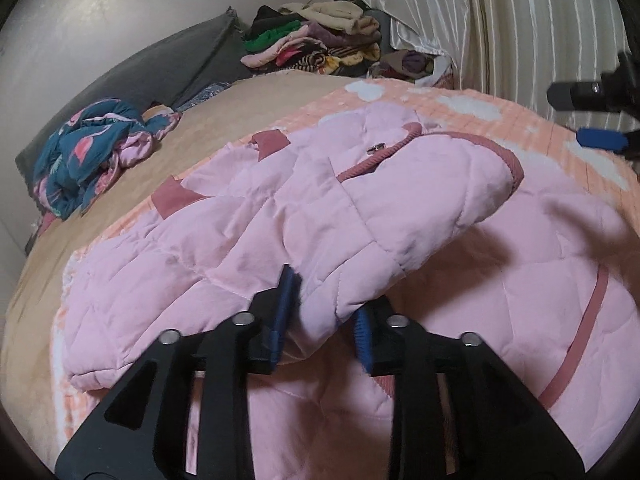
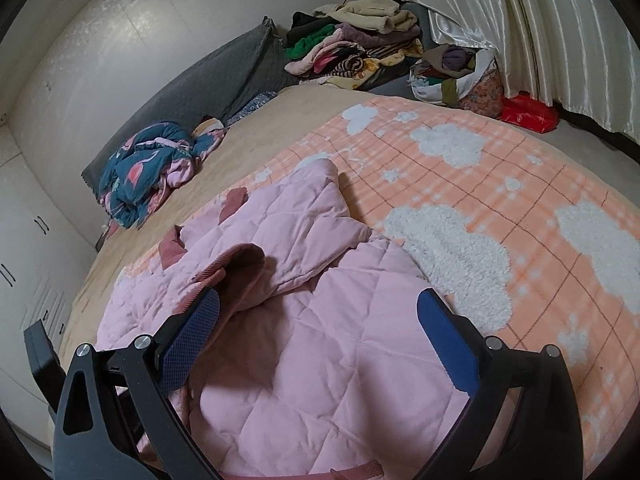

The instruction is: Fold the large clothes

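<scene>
1. We're loosening the left gripper [image 1: 320, 312] around the pink jacket [image 1: 320, 208] fold on the blanket [image 2: 500, 184].
2. Right gripper [image 2: 320, 344] is hanging released, so the sleeve might flop back.

no readable text, labels, brands or numbers anywhere, on clothing, bedding or walls

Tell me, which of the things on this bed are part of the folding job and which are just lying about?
Part of the job:
- pink jacket
- left gripper, a fold of the jacket between its jaws
- right gripper, open over the jacket

Lying about:
- blue bundle
- clothes pile
- grey pillow
- red bag
- cloud blanket
</scene>
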Action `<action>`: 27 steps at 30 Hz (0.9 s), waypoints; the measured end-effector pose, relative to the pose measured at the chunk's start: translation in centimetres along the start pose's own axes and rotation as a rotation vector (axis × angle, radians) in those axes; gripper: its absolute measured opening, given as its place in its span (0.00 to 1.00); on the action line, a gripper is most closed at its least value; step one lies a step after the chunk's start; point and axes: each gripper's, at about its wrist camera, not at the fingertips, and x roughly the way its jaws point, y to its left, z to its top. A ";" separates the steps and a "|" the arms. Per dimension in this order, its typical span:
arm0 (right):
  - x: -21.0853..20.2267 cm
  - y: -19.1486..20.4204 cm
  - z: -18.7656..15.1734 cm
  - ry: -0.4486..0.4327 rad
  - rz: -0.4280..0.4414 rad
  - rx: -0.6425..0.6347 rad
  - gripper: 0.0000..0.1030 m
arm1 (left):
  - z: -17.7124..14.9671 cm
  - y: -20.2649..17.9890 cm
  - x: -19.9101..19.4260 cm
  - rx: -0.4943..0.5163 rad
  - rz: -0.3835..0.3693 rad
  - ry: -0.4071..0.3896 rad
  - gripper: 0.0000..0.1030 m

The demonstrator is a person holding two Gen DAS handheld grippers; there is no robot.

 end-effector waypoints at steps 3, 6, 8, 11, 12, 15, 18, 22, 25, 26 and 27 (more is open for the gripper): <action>-0.2 0.1 0.1 -0.002 0.008 0.003 0.96 | 0.0 -0.2 -0.5 0.009 -0.034 0.025 0.67; -0.5 0.5 0.1 -0.004 0.012 0.005 0.96 | 0.4 -0.3 -1.2 0.025 -0.038 0.041 0.78; -0.7 0.6 0.1 -0.004 0.016 0.004 0.96 | 0.6 -0.1 -1.8 0.022 -0.050 0.043 0.82; -1.0 0.8 0.1 -0.007 0.018 0.003 0.96 | 1.4 0.9 -3.5 -0.003 -0.093 0.015 0.90; -1.1 1.0 0.1 -0.007 0.020 0.004 0.96 | 1.7 1.6 -4.3 -0.024 -0.107 0.001 0.91; -1.0 1.5 -0.1 -0.001 0.028 -0.001 0.96 | 2.1 3.8 -5.4 -0.082 -0.089 -0.016 0.91; -0.8 2.3 -0.3 0.017 0.048 -0.009 0.96 | 2.1 6.0 -5.8 -0.134 -0.034 -0.016 0.91; 0.1 3.9 -1.0 0.056 0.079 -0.027 0.96 | 1.4 9.9 -5.9 -0.239 0.023 -0.001 0.91; 1.2 5.6 -1.9 0.094 0.106 -0.045 0.96 | 1.0 12.5 -6.0 -0.308 0.043 0.006 0.91; 1.5 5.9 -2.0 0.104 0.113 -0.049 0.96 | 0.7 13.5 -6.2 -0.331 0.057 0.006 0.91; 1.9 6.4 -2.3 0.117 0.125 -0.052 0.96 | 0.5 14.2 -6.3 -0.348 0.068 0.008 0.91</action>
